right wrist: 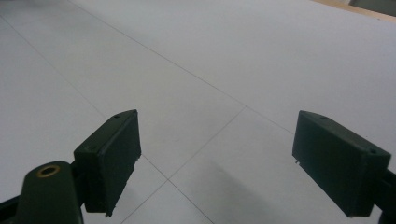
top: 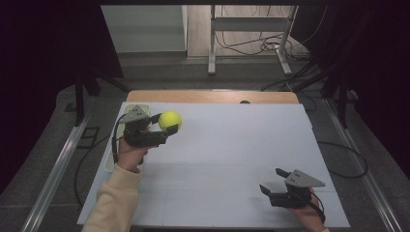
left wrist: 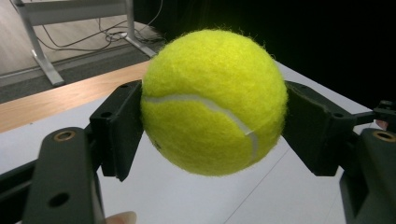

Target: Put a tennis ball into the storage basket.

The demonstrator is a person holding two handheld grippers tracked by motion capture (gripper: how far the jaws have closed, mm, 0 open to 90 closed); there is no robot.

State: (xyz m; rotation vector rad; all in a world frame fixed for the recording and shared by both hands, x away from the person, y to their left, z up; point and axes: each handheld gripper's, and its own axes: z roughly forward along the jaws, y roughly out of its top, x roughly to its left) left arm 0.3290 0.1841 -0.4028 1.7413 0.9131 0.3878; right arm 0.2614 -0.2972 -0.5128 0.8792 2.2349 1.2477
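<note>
A yellow tennis ball is held above the white table's far left part, with my left gripper shut on it. In the left gripper view the ball sits squeezed between the two black jaws, a white seam curving across it. My right gripper rests low near the table's front right, held by a hand, and stands open. Its two jaws frame bare white tabletop with nothing between them in the right gripper view.
The white table has a wooden strip along its far edge. A pale bin hangs at the left edge beside my left forearm. Metal frame legs and cables lie on the floor beyond.
</note>
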